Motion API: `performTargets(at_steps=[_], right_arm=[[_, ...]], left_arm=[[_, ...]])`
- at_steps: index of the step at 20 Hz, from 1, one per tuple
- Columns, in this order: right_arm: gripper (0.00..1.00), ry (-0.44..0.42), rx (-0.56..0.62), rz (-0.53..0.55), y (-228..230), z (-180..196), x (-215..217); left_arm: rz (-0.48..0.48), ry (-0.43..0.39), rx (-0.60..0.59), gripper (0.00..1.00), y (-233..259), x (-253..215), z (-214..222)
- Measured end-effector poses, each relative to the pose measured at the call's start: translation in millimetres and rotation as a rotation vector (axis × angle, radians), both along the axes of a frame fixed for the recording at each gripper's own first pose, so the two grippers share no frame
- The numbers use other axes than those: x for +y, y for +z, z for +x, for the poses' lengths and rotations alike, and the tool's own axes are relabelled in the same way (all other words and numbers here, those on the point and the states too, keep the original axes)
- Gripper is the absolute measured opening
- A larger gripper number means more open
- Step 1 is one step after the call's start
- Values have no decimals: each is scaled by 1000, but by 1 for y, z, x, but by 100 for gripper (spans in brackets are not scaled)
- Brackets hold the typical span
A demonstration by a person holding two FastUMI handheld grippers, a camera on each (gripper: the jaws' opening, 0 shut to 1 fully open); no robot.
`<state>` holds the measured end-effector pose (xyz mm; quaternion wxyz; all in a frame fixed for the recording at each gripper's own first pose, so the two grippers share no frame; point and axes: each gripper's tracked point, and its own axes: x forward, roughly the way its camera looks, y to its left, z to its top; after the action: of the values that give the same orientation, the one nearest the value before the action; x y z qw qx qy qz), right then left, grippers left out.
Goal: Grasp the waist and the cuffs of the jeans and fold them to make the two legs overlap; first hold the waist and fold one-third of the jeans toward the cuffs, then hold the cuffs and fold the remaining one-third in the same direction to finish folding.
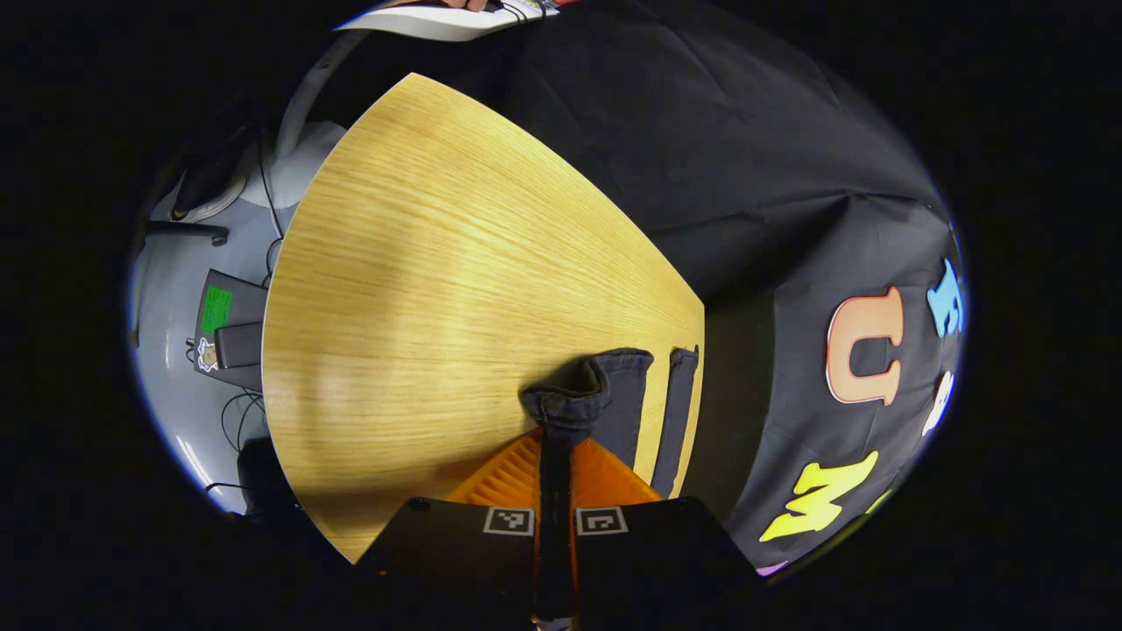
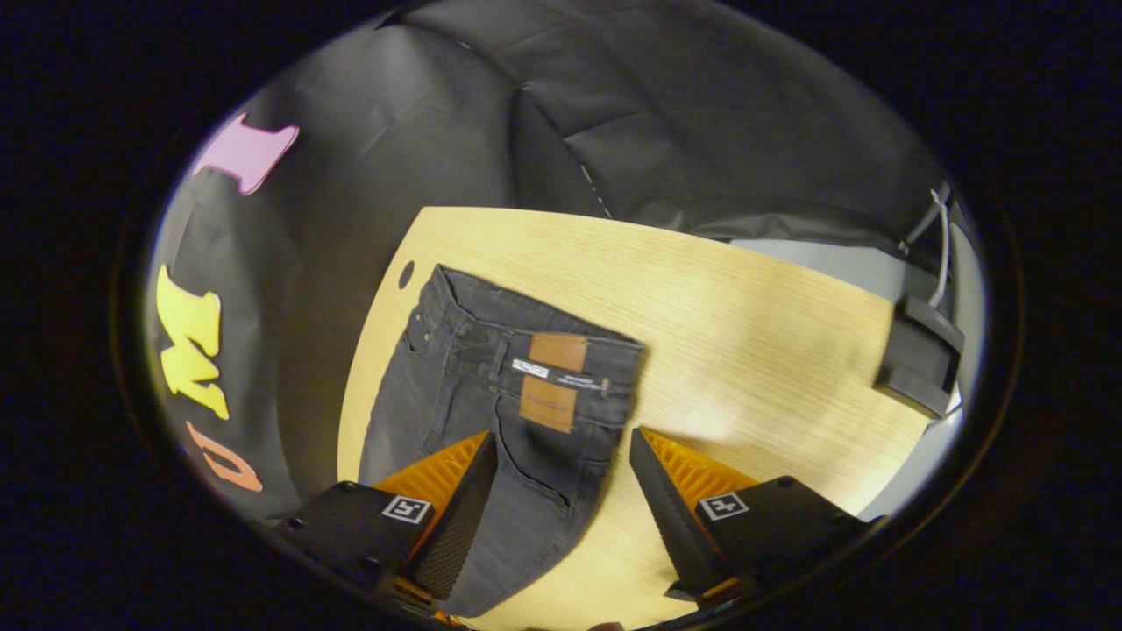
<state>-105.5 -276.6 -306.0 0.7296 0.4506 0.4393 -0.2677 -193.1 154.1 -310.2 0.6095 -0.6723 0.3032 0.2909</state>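
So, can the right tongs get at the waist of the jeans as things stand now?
Probably yes. The right tongs stand open above the jeans, whose waist lies flat on the table just ahead, with nothing between. The left tongs grip a cuff elsewhere.

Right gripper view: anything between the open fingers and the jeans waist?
Nothing visible. The right gripper hangs open over the jeans, the waist just ahead on bare table. The left gripper is shut on a cuff.

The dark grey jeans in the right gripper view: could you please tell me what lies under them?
The dark grey jeans lie flat on the light wooden table, whose bare top shows around them. Whatever sits beneath the denim itself is covered.
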Motion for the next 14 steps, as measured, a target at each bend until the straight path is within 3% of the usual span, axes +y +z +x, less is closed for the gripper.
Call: performTargets(at_steps=[2,4,6,8,12,14], right_arm=[[89,10,25,-38,-5,4,-4],[52,11,72,-85,-17,-13,-16],[14,-56,31,-28,-13,-12,-16],[6,-87,13,-13,-13,-10,-15],[10,-72,-90,10,29,15,-11],[6,-93,-158,58,54,40,-7]], left_arm=[[-3,8,8,4,-1,0,1],[-5,14,16,4,-1,0,1],[-4,13,32,4,-1,1,2],[-8,7,64,3,-2,0,1],[-49,40,36,3,29,6,26],[-43,23,13,3,46,8,43]])
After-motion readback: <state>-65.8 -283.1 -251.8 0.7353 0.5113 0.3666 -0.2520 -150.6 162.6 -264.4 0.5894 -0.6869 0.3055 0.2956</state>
